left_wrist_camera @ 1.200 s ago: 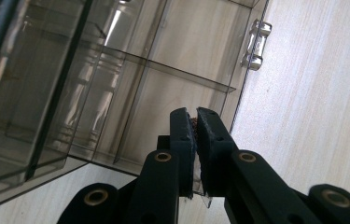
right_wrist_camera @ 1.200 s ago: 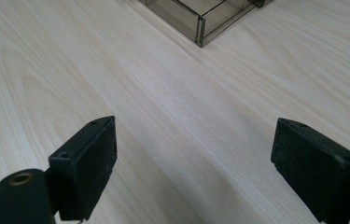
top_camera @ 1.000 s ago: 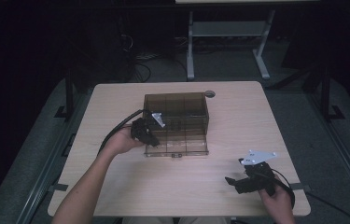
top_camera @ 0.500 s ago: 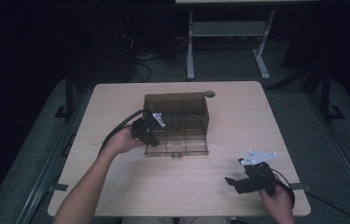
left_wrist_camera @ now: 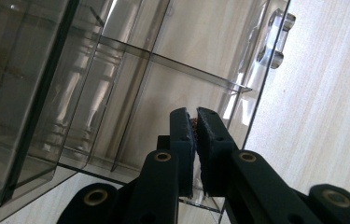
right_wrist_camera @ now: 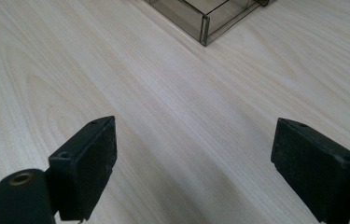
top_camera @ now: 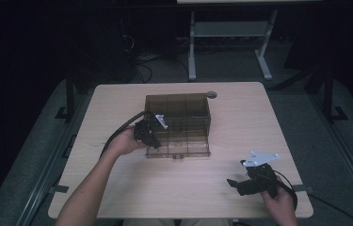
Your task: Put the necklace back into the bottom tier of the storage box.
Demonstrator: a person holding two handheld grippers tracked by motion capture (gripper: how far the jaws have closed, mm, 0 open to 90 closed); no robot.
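Left gripper clenched at the organiser box, right gripper idle and spread wide

The smoky clear compartment box (top_camera: 180, 123) sits mid-table (top_camera: 117, 197). The left gripper (top_camera: 151, 136) is at the box's left front corner, jaws pinched together against its thin wall; whether they grasp it is unclear. The right gripper (top_camera: 240, 184) rests well off the box's front right corner, jaws released.

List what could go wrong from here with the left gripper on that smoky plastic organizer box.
1. The left gripper has its jaws pinched on a thin wall of the organizer box; a pull or twist might crack it or slip off.
2. The right gripper rests open, well apart from the box, so nothing braces it; the box may slide across the table.
3. The box's clear latch lies close by and could snag.
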